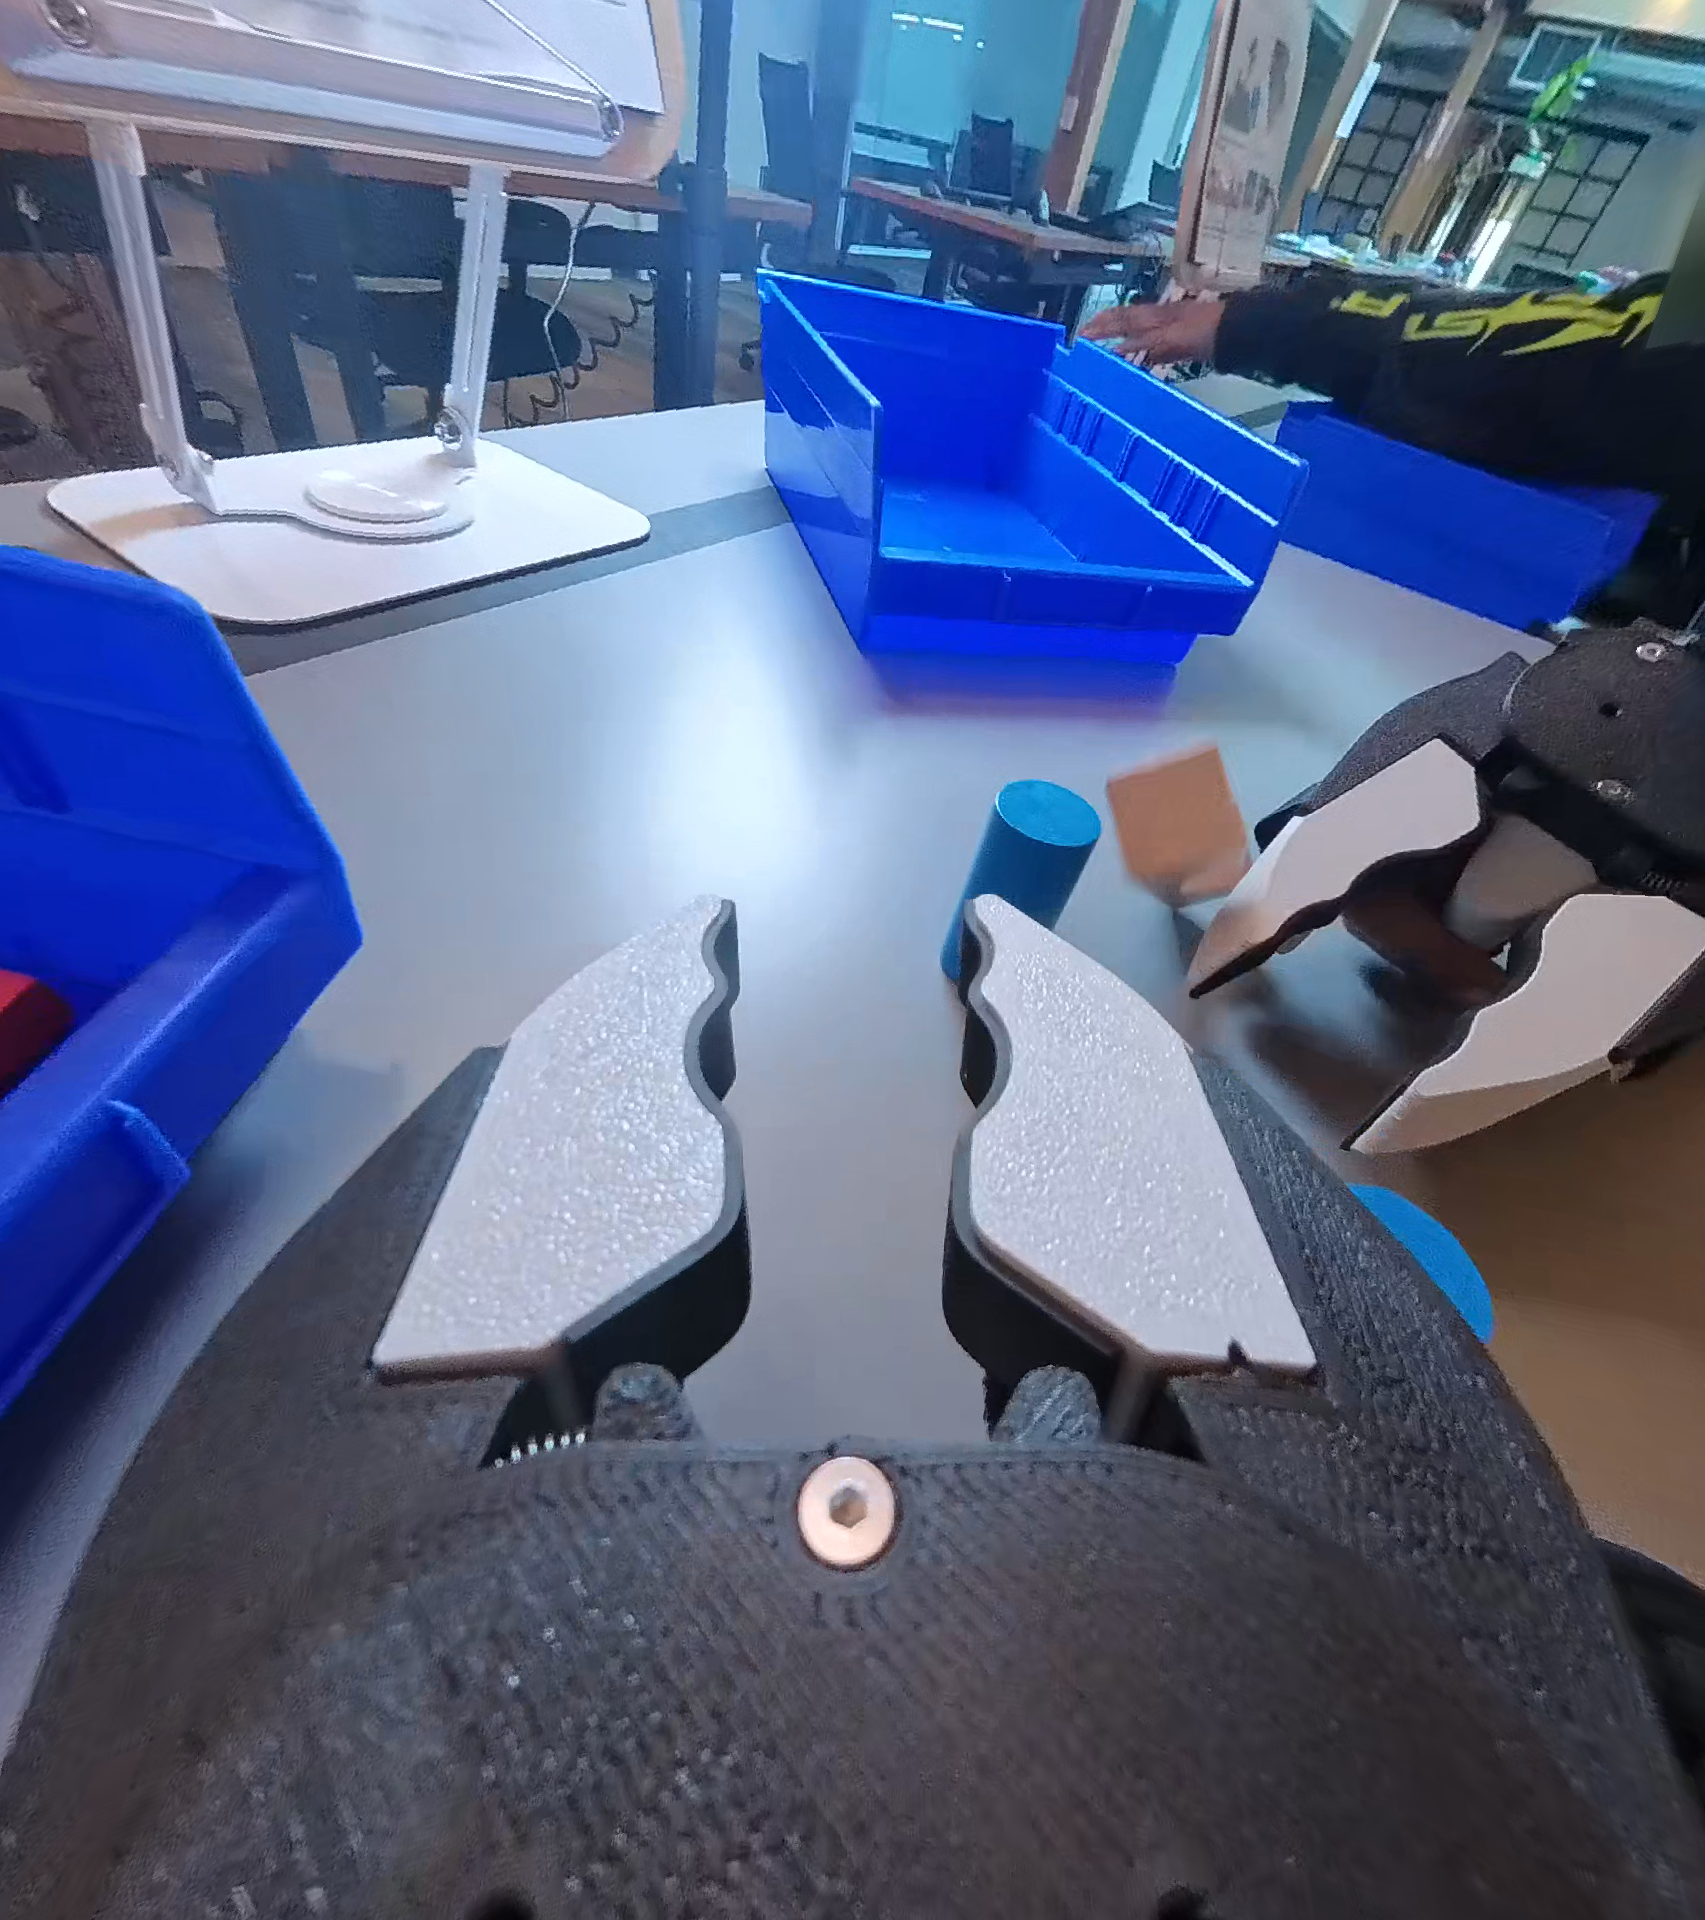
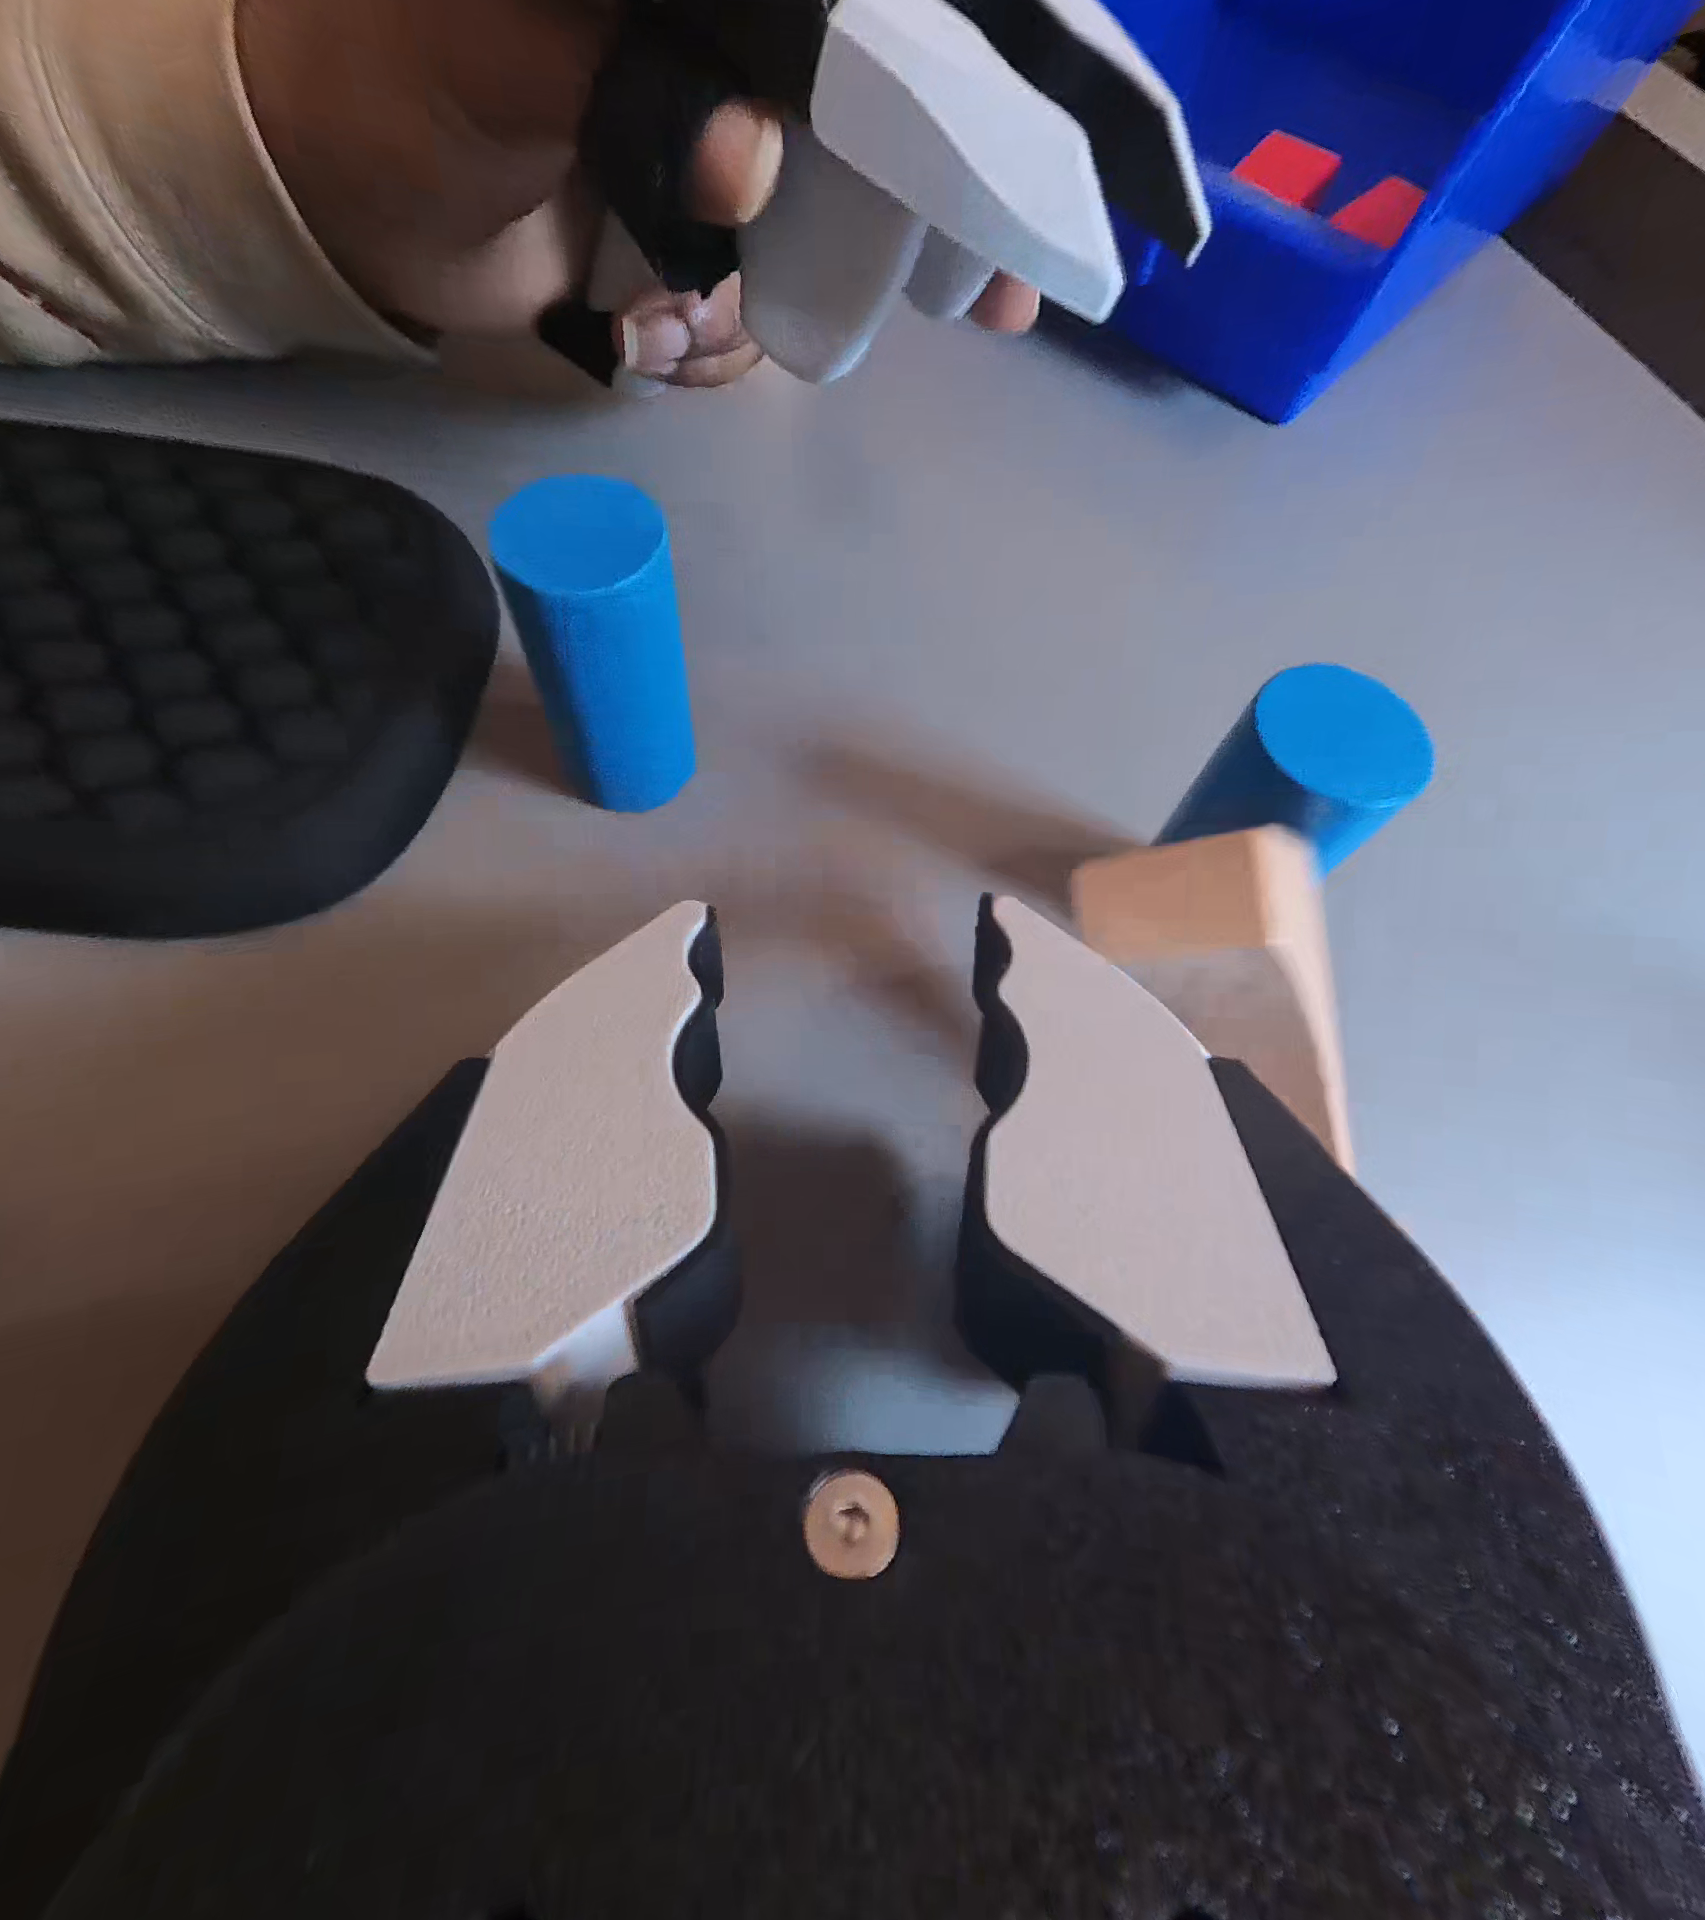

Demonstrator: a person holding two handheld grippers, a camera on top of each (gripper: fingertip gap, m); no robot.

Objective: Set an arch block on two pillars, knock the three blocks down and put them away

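Fingers (image 2: 609,1091) of both grippers parted, empty, low over table (image 2: 931,571).

Tilted blue pillar (image 2: 1315,769) against blurred wooden arch block (image 2: 1232,935).

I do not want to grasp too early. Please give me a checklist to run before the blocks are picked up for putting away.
Left claw open and empty: ok.
Right claw open and empty: ok.
Light wooden arch block lying still: not ok, blurred and tilted.
Leaning blue cylinder pillar lying flat: not ok.
Other blue cylinder pillar knocked down: not ok, it stands.
Free room in blue plastic bin holding red blocks: cannot tell.
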